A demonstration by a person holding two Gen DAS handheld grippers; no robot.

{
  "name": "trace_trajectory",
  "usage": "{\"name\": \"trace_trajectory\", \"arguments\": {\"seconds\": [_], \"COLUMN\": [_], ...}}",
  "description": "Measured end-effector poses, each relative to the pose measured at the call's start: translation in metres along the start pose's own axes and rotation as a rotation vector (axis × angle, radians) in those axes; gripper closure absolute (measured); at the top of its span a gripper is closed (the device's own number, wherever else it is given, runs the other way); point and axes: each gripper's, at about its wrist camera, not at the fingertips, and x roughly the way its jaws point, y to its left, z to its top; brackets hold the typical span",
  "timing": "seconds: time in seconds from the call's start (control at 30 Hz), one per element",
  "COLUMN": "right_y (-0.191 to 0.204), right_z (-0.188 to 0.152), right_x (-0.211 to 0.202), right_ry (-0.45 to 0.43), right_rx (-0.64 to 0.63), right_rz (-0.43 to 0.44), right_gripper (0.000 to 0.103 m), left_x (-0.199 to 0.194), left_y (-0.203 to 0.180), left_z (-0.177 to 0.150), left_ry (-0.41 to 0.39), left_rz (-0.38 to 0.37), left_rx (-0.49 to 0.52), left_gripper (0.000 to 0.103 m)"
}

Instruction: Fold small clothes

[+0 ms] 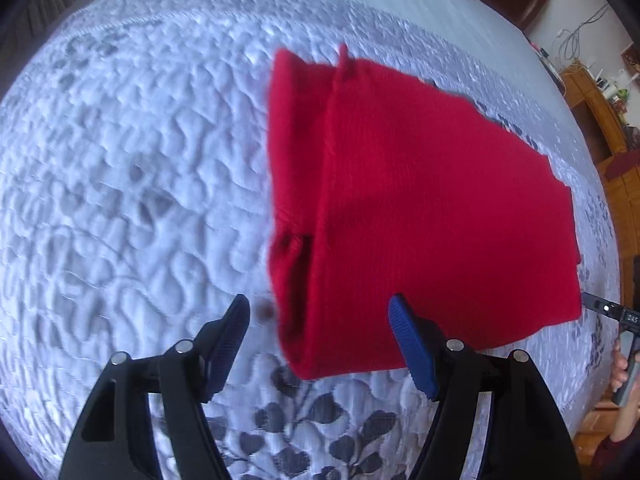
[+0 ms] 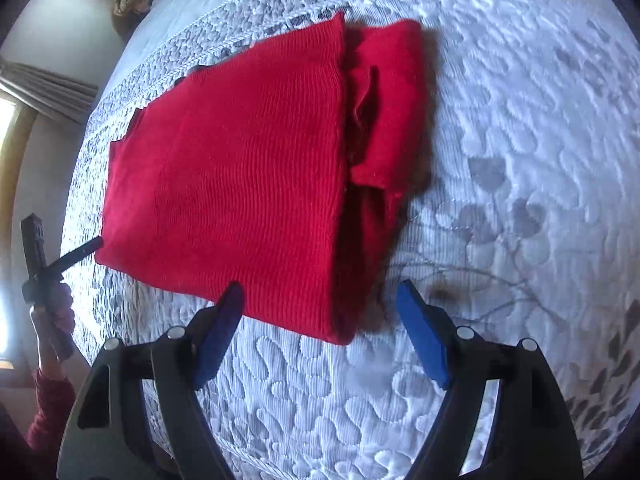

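Garment: we take the red knit garment [image 1: 420,200] as our landmark; it lies flat on the bed, folded into a rough rectangle.
Left tongs: our left tongs [image 1: 320,344] stand wide apart and hold nothing; they hover at the garment's near edge, one blue pad over the cloth, the other off it over the quilt.
Right tongs: our right tongs [image 2: 320,332] are likewise spread wide and empty, straddling the garment's near corner from the other side.
Touching or not: we cannot tell whether either pair rests on the knit or hangs just above it.
Done so far: we judge the main folds made, since one broad smooth panel lies on top.
Left to do: along one side of the garment a bunched strip [image 2: 384,112], perhaps a sleeve, shows from under the top panel; we judge it wants tucking or one more fold, then a smoothing.
Surface: the garment rests on a pale quilted bedspread [image 1: 132,152] with stitched ripples and grey leaf prints [image 1: 296,432] on the near side of the garment.
Stain: a small brown mark [image 2: 440,292] sits on the quilt just beside the garment's near corner.
Room: beyond the garment, wooden furniture [image 1: 600,120] stands past the bed edge in the left view; a curtain [image 2: 52,92] and a bright window show in the right view.
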Motion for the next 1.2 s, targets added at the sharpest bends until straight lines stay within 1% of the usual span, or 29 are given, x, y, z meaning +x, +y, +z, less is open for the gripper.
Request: {"name": "trace_trajectory", "arguments": {"seconds": [0.03,0.07,0.13,0.2,0.23,0.27,0.3,0.33,0.37,0.4,0.43,0.47,0.57,0.7,0.8,0.97,1.1,1.2], "right_y": [-0.003,-0.005,-0.007,-0.006,-0.005,-0.003,-0.001,0.000,0.001,0.002,0.002,0.003,0.003,0.006,0.011,0.013,0.011,0.008], "right_z": [0.000,-0.001,-0.002,-0.002,-0.002,-0.001,-0.001,-0.001,0.000,0.000,-0.001,-0.002,-0.007,-0.021,-0.037,-0.076,-0.123,-0.157], "right_x": [0.005,0.011,0.016,0.017,0.017,0.018,0.020,0.023,0.024,0.025,0.025,0.022,0.009,-0.019,-0.037,-0.055,-0.071,-0.080], "right_ry": [0.008,0.018,0.015,0.008,0.010,0.017,0.028,0.042,0.046,0.045,0.041,0.033,0.016,0.000,0.007,0.033,0.055,0.063], "right_rx": [0.019,0.037,0.047,0.046,0.052,0.058,0.062,0.070,0.075,0.079,0.085,0.092,0.086,0.051,0.021,-0.012,-0.032,-0.041], "right_rz": [0.018,0.038,0.043,0.054,0.065,0.098,0.125,0.137,0.131,0.125,0.123,0.129,0.139,0.161,0.150,0.136,0.140,0.141], "right_gripper": [0.027,0.029,0.029,0.032,0.039,0.053,0.065,0.081,0.090,0.090,0.092,0.092,0.093,0.094,0.094,0.094,0.094,0.094], "left_x": [0.005,0.011,0.017,0.019,0.019,0.020,0.021,0.021,0.020,0.020,0.020,0.019,0.011,-0.017,-0.033,-0.059,-0.078,-0.085], "left_y": [-0.001,-0.003,-0.008,-0.011,-0.013,-0.015,-0.015,-0.016,-0.015,-0.015,-0.015,-0.015,-0.017,-0.024,-0.029,-0.035,-0.036,-0.034], "left_z": [0.000,-0.001,-0.002,0.000,0.001,0.003,0.004,0.006,0.007,0.008,0.009,0.010,0.006,-0.006,-0.019,-0.059,-0.104,-0.136], "left_ry": [0.013,0.021,0.025,0.030,0.035,0.040,0.042,0.039,0.038,0.043,0.051,0.053,0.038,-0.004,0.006,0.014,0.023,0.031], "left_rz": [-0.007,0.005,0.027,0.021,0.020,0.021,0.026,0.036,0.031,-0.013,-0.046,-0.044,-0.035,-0.051,-0.060,-0.079,-0.100,-0.121], "left_rx": [-0.007,-0.013,0.014,0.004,0.004,0.005,-0.006,-0.025,-0.046,-0.068,-0.084,-0.103,-0.110,-0.085,-0.067,-0.034,-0.015,-0.019], "left_gripper": [0.031,0.031,0.030,0.027,0.026,0.027,0.033,0.044,0.066,0.088,0.088,0.089,0.090,0.090,0.090,0.090,0.090,0.090]}}
